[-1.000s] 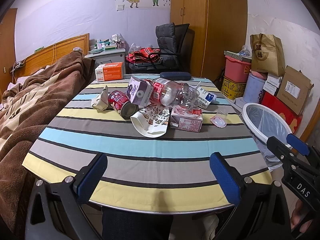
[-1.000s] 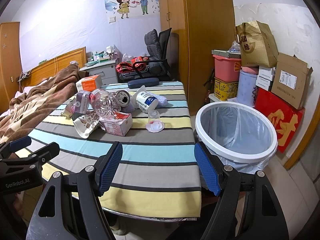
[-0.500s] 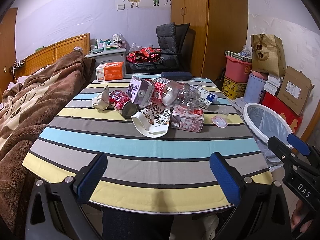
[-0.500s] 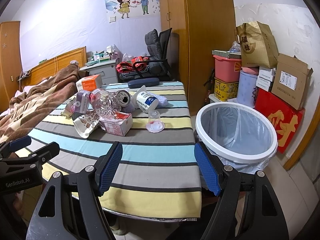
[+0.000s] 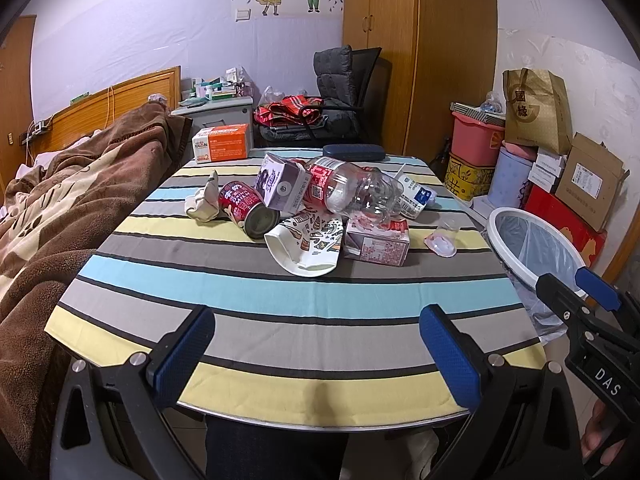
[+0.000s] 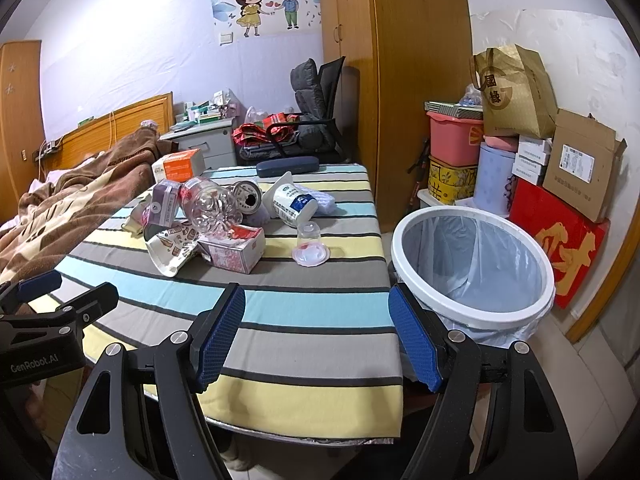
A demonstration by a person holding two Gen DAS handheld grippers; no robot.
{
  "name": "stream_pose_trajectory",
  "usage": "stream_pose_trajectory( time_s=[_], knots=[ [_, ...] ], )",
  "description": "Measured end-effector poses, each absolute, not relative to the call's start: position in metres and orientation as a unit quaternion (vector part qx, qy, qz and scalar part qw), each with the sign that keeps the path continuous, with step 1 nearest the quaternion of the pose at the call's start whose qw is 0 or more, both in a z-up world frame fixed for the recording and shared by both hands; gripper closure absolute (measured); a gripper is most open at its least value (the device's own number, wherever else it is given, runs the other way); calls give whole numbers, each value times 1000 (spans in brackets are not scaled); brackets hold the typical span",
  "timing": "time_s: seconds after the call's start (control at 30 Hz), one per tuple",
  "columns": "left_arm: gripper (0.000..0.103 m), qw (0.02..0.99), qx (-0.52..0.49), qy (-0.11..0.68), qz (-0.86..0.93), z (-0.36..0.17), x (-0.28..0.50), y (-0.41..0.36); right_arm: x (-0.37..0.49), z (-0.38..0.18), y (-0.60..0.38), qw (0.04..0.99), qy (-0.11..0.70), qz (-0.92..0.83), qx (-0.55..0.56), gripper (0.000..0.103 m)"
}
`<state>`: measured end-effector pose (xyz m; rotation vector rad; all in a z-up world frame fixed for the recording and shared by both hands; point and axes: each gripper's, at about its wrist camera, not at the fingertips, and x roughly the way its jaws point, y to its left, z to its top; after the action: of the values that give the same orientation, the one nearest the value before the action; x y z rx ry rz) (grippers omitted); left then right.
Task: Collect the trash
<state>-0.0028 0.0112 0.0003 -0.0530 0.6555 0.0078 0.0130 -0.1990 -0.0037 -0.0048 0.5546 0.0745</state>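
While both grippers hovered over the near edge of the striped table (image 5: pixel 168 276), neither held anything. From left to right, the trash lay clustered mid-table: a crumpled tissue (image 5: pixel 203 202), a red can (image 5: pixel 248 210) on its side, a purple carton (image 5: pixel 282 186), a flattened paper cup (image 5: pixel 310 242), a clear plastic bottle (image 5: pixel 354 192) resting across a pink carton (image 5: pixel 378 242), a white yogurt cup (image 6: pixel 292 202), and a small clear cup (image 6: pixel 310 244) set apart. The left gripper (image 5: pixel 316 344) stood wide open, as did the right gripper (image 6: pixel 314 336). A lined white bin (image 6: pixel 472 312) stood just beside the table's right edge
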Motion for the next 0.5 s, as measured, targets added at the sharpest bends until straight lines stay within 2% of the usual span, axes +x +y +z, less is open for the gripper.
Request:
stream_pose_trajectory(
  time_s=[0.5],
  knots=[
    [0, 933, -37, 358, -7, -21, 42, 40, 55, -14, -203, 956, 288, 48, 6, 27]
  ],
)
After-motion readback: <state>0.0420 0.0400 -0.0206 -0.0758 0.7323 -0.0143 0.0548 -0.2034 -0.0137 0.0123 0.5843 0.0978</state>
